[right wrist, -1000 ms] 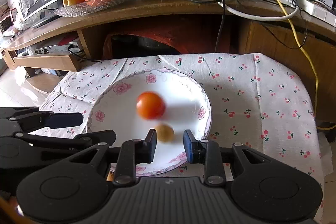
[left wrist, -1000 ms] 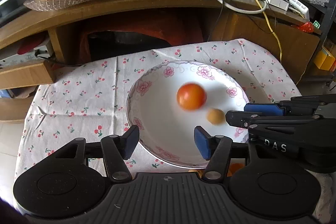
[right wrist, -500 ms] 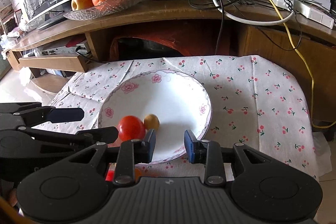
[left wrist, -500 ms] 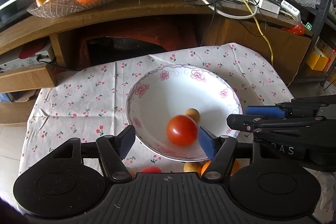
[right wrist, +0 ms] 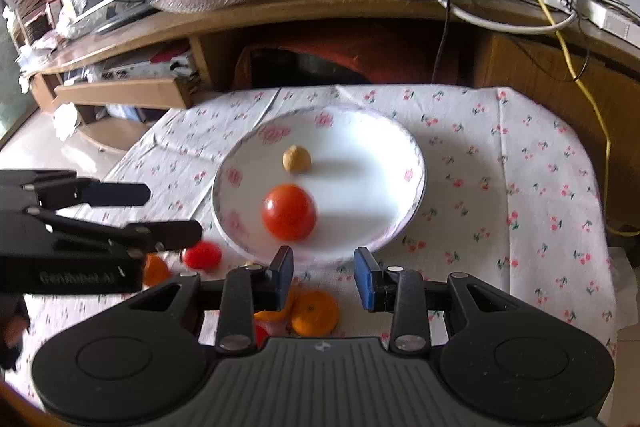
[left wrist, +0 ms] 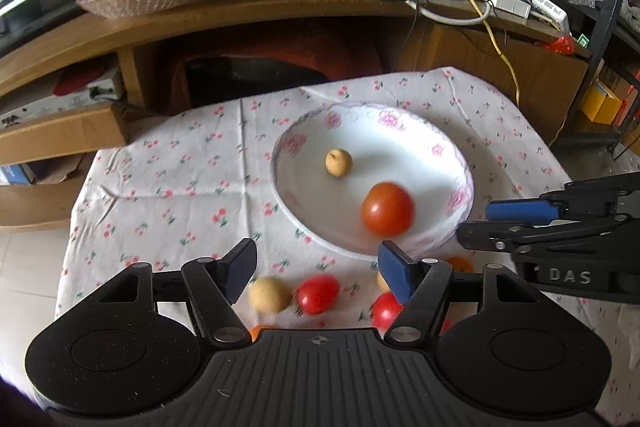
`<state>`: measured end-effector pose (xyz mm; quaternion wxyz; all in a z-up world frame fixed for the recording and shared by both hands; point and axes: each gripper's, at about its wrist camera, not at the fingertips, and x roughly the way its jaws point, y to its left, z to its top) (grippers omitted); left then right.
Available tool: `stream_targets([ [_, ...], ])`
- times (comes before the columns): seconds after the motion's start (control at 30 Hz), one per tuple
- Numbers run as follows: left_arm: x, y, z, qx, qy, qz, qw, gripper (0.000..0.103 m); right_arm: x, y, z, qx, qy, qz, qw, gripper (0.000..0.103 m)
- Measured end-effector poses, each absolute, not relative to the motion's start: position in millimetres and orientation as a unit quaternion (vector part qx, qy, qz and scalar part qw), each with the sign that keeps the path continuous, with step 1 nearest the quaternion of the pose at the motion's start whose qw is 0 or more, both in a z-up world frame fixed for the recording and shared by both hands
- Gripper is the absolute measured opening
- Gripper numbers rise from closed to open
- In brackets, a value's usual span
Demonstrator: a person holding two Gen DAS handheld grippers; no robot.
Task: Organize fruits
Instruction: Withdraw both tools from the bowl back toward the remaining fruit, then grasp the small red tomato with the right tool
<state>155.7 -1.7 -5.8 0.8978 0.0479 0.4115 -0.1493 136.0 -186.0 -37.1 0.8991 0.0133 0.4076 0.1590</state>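
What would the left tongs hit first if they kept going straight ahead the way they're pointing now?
Probably the near rim of the floral plate, then the tomato just inside it. The left tongs are open, above loose fruit on the cloth; their height is unclear, so they might pass over the rim.

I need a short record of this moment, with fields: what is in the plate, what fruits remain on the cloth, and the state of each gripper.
plate: holds a red tomato and a small tan fruit, apart from each other
on cloth: small orange, cherry tomato, another tan fruit, near the grippers
left gripper: open, empty
right gripper: open, empty
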Motion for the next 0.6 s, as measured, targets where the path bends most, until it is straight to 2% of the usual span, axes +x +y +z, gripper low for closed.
stream_targets([
  [0.6, 140, 19, -42, 0.07, 0.451, -0.164, 0.874, 0.074, 118, -190, -56, 0.003, 0.437, 0.184, 0.88, 0.035],
])
